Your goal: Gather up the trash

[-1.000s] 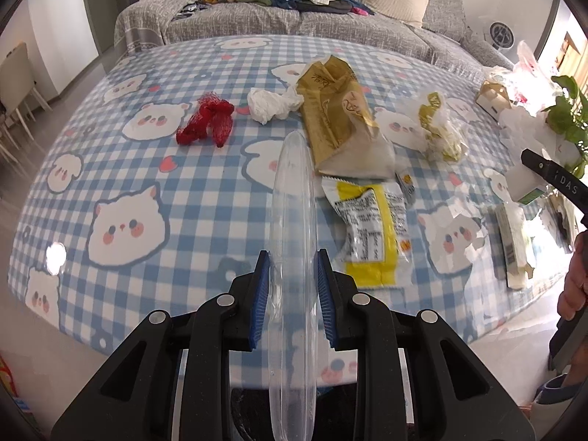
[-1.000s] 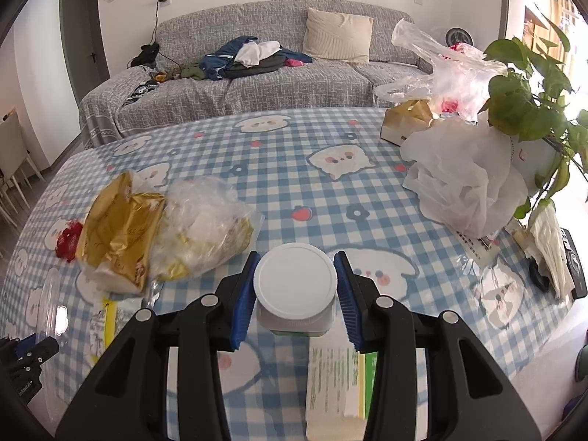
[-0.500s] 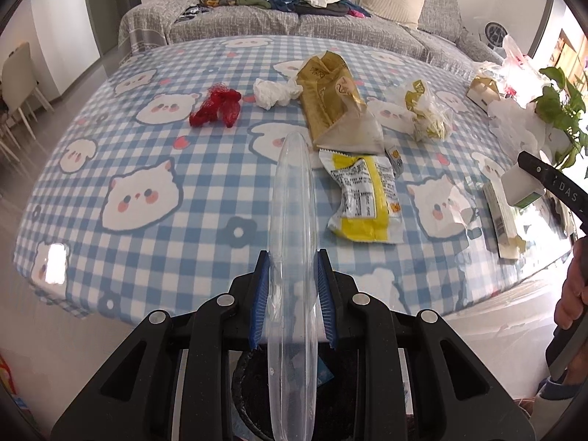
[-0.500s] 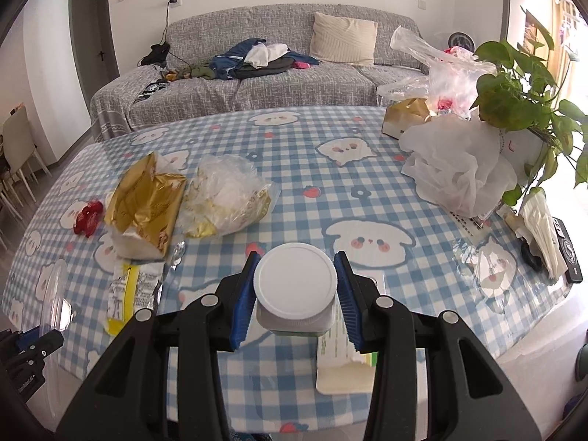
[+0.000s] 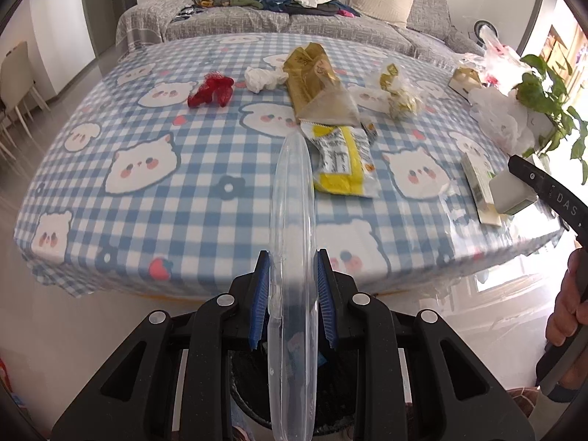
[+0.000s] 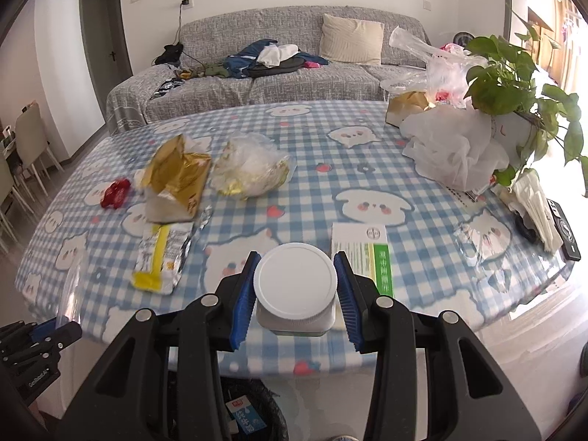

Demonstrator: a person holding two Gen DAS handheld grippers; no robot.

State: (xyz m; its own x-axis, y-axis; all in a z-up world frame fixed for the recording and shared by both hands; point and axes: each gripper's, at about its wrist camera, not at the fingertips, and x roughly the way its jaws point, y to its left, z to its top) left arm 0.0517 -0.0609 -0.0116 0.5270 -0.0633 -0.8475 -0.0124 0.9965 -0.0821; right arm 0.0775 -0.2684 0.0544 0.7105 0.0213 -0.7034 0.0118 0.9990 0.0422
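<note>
My left gripper (image 5: 293, 296) is shut on a clear plastic lid (image 5: 292, 257) held edge-on, off the table's near edge and above a dark trash bin (image 5: 250, 382). My right gripper (image 6: 296, 290) is shut on a white-capped jar (image 6: 297, 286), also off the table edge; the bin (image 6: 253, 408) with a carton inside lies below it. On the table lie a gold bag (image 5: 312, 81), a yellow wrapper (image 5: 341, 163), a red net (image 5: 211, 90), a crumpled tissue (image 5: 262, 78) and a clear wrapper (image 5: 398, 90).
A checked tablecloth (image 5: 147, 198) covers the table. A green-and-white box (image 6: 364, 253) lies near the front edge. White plastic bags (image 6: 455, 147), a potted plant (image 6: 514, 84) and a remote (image 6: 564, 229) stand at the right. A grey sofa (image 6: 294, 66) is behind.
Both grippers have pulled back from over the table to beyond its near edge, each still holding its item. The trash bin has come into view below them.
</note>
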